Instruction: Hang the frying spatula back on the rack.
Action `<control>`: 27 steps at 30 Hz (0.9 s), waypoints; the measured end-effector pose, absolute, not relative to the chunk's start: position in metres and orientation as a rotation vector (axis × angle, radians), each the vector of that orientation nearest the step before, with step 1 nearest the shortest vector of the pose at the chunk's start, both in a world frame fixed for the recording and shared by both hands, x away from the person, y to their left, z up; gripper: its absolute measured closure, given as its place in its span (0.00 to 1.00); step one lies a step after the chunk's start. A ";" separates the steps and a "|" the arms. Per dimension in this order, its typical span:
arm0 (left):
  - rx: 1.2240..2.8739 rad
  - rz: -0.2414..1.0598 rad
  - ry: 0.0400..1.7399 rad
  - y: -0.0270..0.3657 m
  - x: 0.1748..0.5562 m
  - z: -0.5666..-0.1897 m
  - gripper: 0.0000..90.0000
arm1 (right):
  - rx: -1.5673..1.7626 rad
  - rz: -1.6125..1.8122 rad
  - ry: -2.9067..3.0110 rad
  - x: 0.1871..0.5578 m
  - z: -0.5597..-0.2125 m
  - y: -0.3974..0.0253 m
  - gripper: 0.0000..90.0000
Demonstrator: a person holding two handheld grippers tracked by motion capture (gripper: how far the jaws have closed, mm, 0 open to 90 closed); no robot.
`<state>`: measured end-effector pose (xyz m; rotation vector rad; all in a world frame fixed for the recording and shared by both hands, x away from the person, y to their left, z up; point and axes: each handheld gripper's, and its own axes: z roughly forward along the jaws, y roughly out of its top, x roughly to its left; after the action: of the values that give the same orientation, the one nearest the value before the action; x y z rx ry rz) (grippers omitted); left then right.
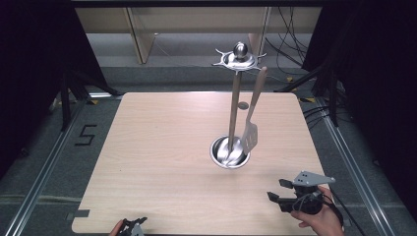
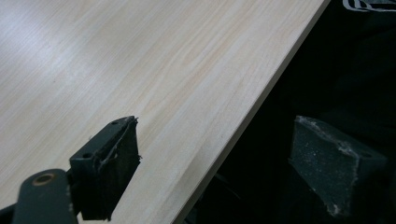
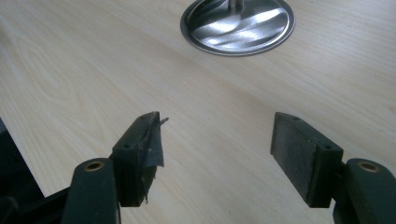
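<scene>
The right claw (image 1: 276,190) is gaping wide at the counter's (image 1: 162,147) five o'clock edge, holding nothing. The left claw (image 2: 215,161) is spread wide and empty, straddling the near edge, largely cut off in the high view. The spatula (image 1: 251,132) is hanging from the rack (image 1: 235,105), whose steel base dish (image 3: 238,23) is sitting right of centre.

Pale matt wood-grain table (image 1: 162,162), glossy metal stand (image 1: 230,152), wooden-handled metal spatula (image 1: 251,133), matt black rough-padded tools
</scene>
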<state>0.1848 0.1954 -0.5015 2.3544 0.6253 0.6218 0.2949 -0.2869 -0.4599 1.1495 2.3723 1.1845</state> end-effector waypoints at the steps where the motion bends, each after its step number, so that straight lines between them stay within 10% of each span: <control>1: 2.353 0.620 0.625 0.195 0.185 -0.501 0.17 | 1.112 1.172 2.371 0.296 -0.460 -0.289 0.38; 27: 2.325 0.620 0.640 0.193 0.184 -0.503 0.17 | 1.110 1.188 2.421 0.275 -0.479 -0.284 0.35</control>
<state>0.1841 0.1933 -0.5032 2.3249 0.6403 0.6204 0.2747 -0.2838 -0.4788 1.1095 2.4207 1.1883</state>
